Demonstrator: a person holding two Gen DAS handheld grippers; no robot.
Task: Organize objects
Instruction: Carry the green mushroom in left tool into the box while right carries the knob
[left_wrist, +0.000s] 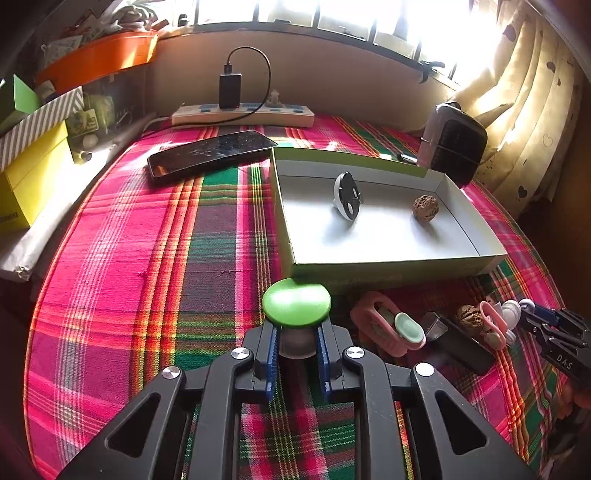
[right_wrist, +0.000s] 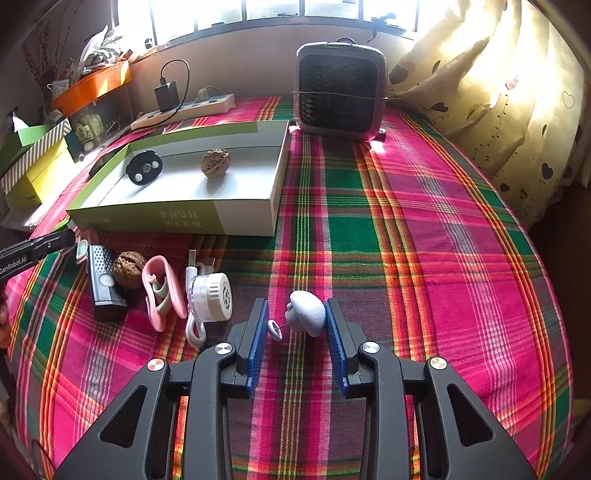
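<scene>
- The left claw (left_wrist: 297, 341) is clamped on the grey stem of a green-capped knob (left_wrist: 296, 302), which sits on the plaid cloth (left_wrist: 207, 258) just before the near left corner of the shallow box (left_wrist: 369, 264).
- The right claw (right_wrist: 295, 325) stands partly open around a small grey rounded piece (right_wrist: 308, 312); its right pad touches the piece, the left pad stands apart, and a little white ring (right_wrist: 274, 329) on a thread lies in the gap.
- Only the left wrist view shows the dark phone (left_wrist: 210, 153) lying left of the box and the green-capped knob.
- Only the right wrist view shows the printed front wall of the box and the round white plug adapter (right_wrist: 212, 297) with its cable plainly; from the left, that end of the row is crowded and small.
- Both views show the box holding a black and white disc (left_wrist: 347, 201) and a walnut (left_wrist: 425, 208), well apart from each other.
- Both show the row on the cloth before the box: a black oblong device (right_wrist: 105, 284), a second walnut (right_wrist: 128, 268) touching it and a pink clip (right_wrist: 162, 291).
- A small fan heater (right_wrist: 340, 92) stands behind the box, and a power strip (left_wrist: 243, 114) lies by the wall.
</scene>
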